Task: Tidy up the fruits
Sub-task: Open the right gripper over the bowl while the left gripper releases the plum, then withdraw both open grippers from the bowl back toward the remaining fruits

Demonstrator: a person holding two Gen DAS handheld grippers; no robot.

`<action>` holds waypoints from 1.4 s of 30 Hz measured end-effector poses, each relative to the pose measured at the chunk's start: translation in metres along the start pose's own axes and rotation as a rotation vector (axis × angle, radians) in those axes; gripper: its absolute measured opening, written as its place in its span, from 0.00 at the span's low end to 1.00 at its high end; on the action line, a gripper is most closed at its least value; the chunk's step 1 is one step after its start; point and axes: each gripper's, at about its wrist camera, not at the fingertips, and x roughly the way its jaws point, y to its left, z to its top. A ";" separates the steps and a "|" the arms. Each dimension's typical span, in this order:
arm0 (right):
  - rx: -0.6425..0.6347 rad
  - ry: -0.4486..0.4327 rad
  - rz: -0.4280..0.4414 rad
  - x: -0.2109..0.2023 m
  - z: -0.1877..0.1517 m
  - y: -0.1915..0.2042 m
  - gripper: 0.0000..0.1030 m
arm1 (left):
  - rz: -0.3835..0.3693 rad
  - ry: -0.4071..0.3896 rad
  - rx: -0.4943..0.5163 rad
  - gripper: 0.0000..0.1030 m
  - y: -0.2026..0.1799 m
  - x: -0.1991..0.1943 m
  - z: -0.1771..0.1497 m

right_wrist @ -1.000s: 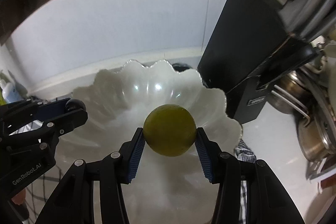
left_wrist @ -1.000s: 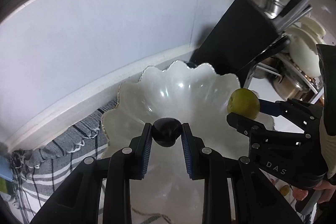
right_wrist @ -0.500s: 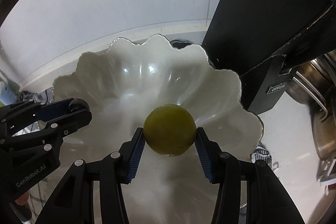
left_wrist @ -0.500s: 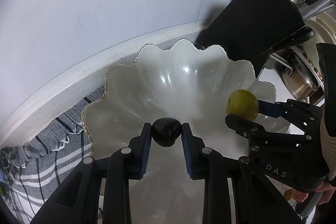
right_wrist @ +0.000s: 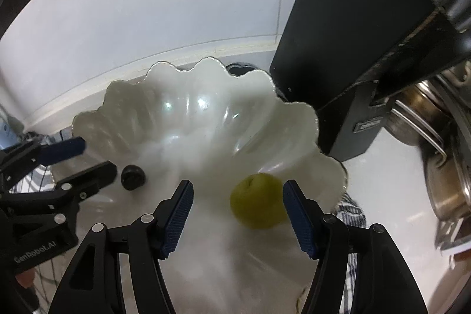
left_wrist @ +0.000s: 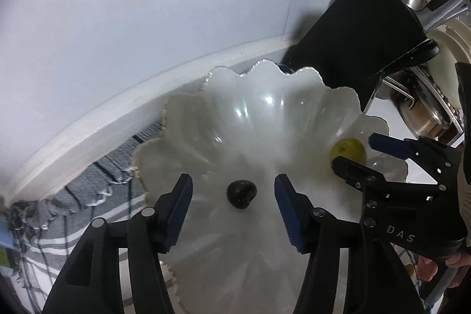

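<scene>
**Two fruits lie in the scalloped bowl**

A small dark fruit (left_wrist: pixel 241 193), near black and glossy with a slight dent on one side, lies on the inner floor of the white bowl (left_wrist: pixel 265 96), toward its left part. A larger yellow-green fruit (right_wrist: pixel 256 205), round and matte with a shallow dimple at its top, lies toward the bowl's right side, near the wavy rim. The two fruits sit well apart, not touching each other. The bowl is glossy white with a deeply scalloped, ribbed wall; it stands upright on a striped grey cloth close to the back wall.
</scene>
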 end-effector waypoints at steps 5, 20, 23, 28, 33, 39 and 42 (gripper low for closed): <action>0.016 -0.025 0.007 -0.020 -0.008 -0.001 0.62 | 0.058 -0.044 0.004 0.62 0.000 -0.023 -0.002; 0.054 -0.179 -0.019 -0.098 -0.034 0.001 0.63 | 0.107 -0.231 0.058 0.79 -0.016 -0.108 -0.029; 0.063 -0.207 -0.024 -0.112 -0.041 0.002 0.65 | 0.110 -0.265 0.071 0.80 -0.021 -0.124 -0.036; 0.060 -0.260 -0.046 -0.139 -0.056 0.006 0.69 | 0.111 -0.303 0.079 0.80 -0.025 -0.144 -0.050; 0.073 -0.319 -0.059 -0.168 -0.075 0.013 0.69 | 0.088 -0.334 0.068 0.81 -0.027 -0.166 -0.067; 0.068 -0.399 -0.104 -0.200 -0.099 0.023 0.69 | 0.090 -0.382 0.082 0.82 -0.033 -0.190 -0.085; 0.062 -0.431 -0.128 -0.215 -0.112 0.027 0.69 | 0.095 -0.394 0.095 0.83 -0.036 -0.198 -0.094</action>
